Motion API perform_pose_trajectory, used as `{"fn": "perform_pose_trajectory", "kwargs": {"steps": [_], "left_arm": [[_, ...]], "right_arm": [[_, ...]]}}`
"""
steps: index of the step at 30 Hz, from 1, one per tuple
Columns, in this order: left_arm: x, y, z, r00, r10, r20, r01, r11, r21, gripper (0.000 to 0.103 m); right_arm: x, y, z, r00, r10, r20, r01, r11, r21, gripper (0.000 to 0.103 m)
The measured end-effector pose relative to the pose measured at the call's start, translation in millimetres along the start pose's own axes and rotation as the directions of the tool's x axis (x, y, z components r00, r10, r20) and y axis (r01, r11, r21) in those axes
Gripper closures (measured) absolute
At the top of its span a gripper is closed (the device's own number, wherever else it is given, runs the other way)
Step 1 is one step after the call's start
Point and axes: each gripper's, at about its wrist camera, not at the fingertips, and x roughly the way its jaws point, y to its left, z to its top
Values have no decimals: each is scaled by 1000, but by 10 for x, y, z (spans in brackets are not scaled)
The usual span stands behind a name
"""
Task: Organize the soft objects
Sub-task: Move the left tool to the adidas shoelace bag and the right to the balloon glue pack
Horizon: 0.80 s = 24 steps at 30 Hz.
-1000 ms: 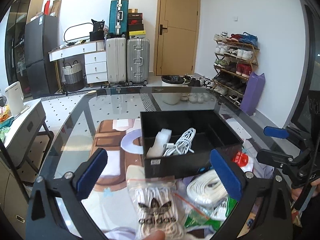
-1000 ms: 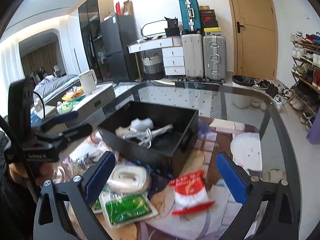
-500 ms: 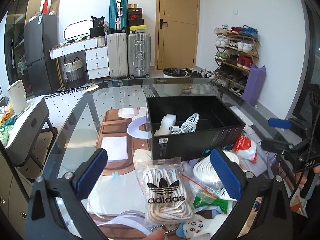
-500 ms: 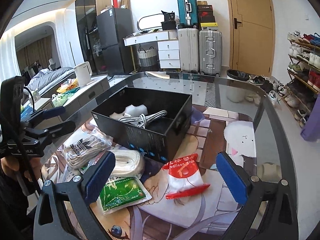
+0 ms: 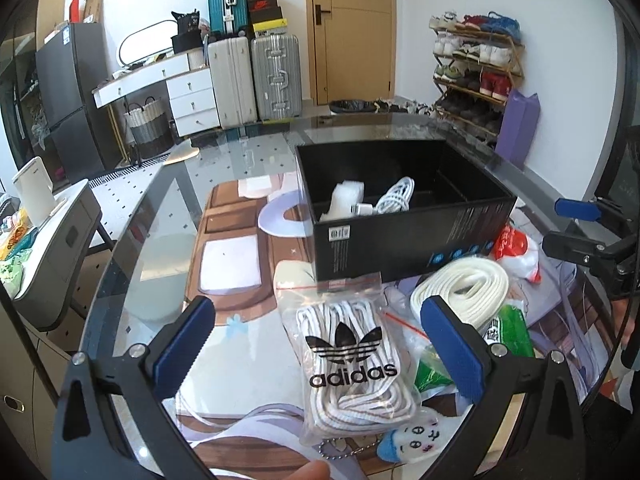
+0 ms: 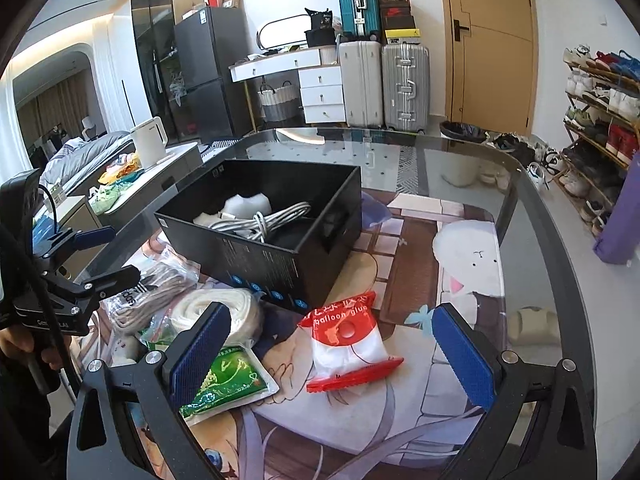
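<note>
Both grippers, left gripper [image 5: 316, 344] and right gripper [image 6: 330, 354], are being held spread; laces bag [image 5: 352, 356] is best being pinched mid-bundle, then boxed [image 5: 404, 216].

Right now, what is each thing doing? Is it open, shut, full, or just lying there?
Left gripper: fingers open, holding nothing.
Right gripper: fingers open, holding nothing.
Black box: open, cable inside.
Laces bag: lying flat in front of the box.
White strap: coiled, on the table.
Red pack: lying on the table.
Green pack: lying flat.
Door: shut.
</note>
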Motion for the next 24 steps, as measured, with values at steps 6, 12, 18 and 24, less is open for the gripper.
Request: {"fn": "perform_pose_trajectory", "kwargs": {"steps": [6,12,18,24], "left_arm": [[82,6,-37,999,10,-45,-10,1000,0,0],[136,16,-56,997,18,-77,-18,1000,-2,0],[185,60,-57,994,20,-106,-22,1000,-20,0],[210,40,-85,992,11,-124,-13,1000,-14,0]], "right_arm": [[38,-80,-10,999,-25,-28,25,1000,7,1],[77,-159,-37,998,-40,-55,41,999,19,1],[124,-198,-65,996,-47,-80,49,998,27,1],[206,-208,-103,992,-51,-115,54,998,24,1]]}}
